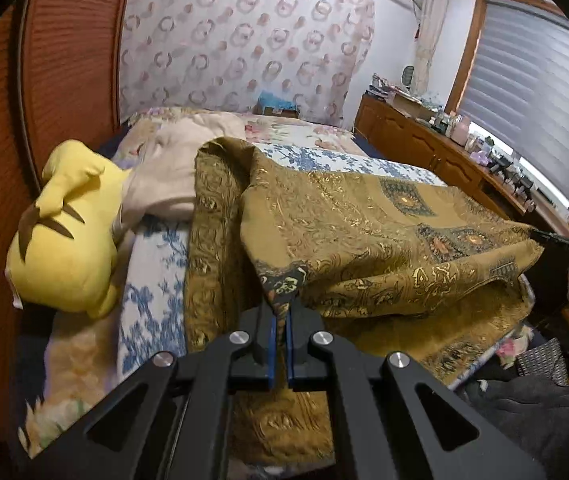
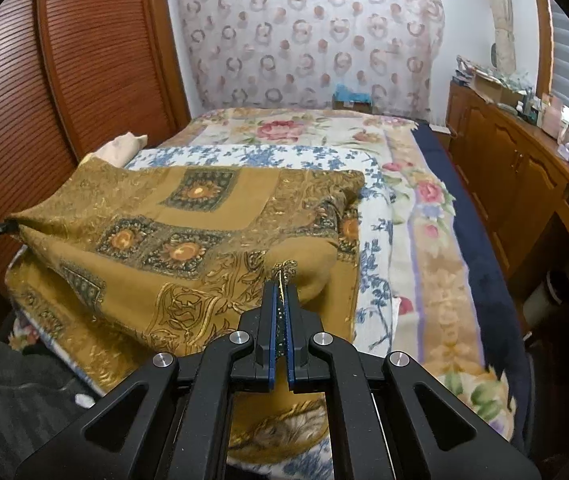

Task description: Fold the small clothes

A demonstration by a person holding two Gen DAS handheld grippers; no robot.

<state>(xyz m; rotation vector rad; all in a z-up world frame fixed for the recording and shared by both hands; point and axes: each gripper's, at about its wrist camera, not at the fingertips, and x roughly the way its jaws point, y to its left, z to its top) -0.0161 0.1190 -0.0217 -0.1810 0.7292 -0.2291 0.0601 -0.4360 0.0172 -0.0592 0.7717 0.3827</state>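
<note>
The left hand-held gripper (image 1: 280, 312) & right hand-held gripper (image 2: 281, 284) each pinch a near corner of the gold cloth (image 2: 188, 216), lifted w/ its long side running left-right over the bed (image 2: 424, 216), rest lying far.

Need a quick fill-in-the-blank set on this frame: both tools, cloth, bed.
1. The left tool is shut on a corner of the ochre patterned ____.
2. The yellow plush toy lies against the ____ wardrobe door.
3. The right tool is ____ on the cloth's other corner.
4. Under the cloth lies a white towel printed with ____ flowers.

Missing: cloth; wooden; shut; blue
</note>
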